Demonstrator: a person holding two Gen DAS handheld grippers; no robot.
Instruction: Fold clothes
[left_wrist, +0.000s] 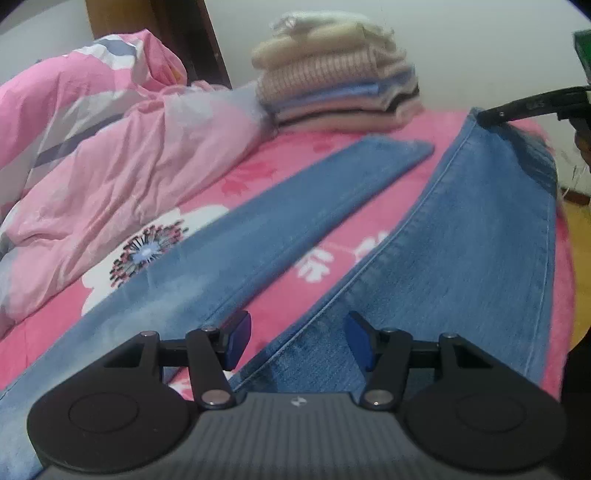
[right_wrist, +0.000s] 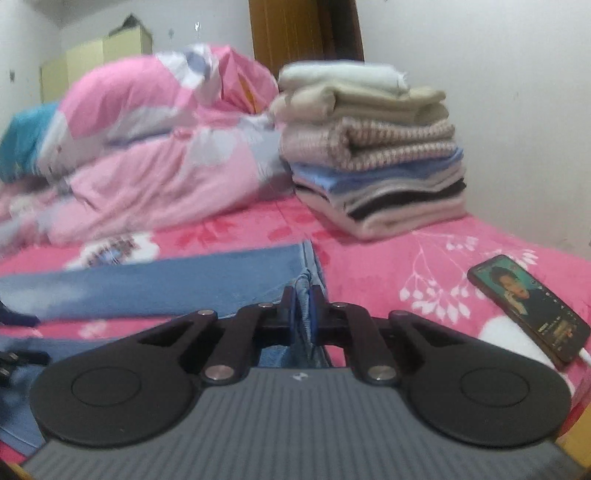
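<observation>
A pair of blue jeans (left_wrist: 461, 240) lies spread on the pink floral bedsheet (left_wrist: 373, 221), its two legs running away from me in a V. My left gripper (left_wrist: 297, 341) hovers open low over the inner seam of the right leg, where the legs meet, with nothing pinched between its blue pads. My right gripper (right_wrist: 303, 306) is shut on the hem of the right jeans leg (right_wrist: 303, 317), and a fold of denim stands up between its pads. The left wrist view shows that same right gripper (left_wrist: 485, 115) at the far end of the leg.
A stack of folded clothes (right_wrist: 369, 158) stands at the back of the bed by the wall. A bunched pink quilt (left_wrist: 92, 147) fills the left side. A phone (right_wrist: 528, 306) with a cable lies on the sheet at the right. The bed's right edge drops to a wooden floor (left_wrist: 580, 229).
</observation>
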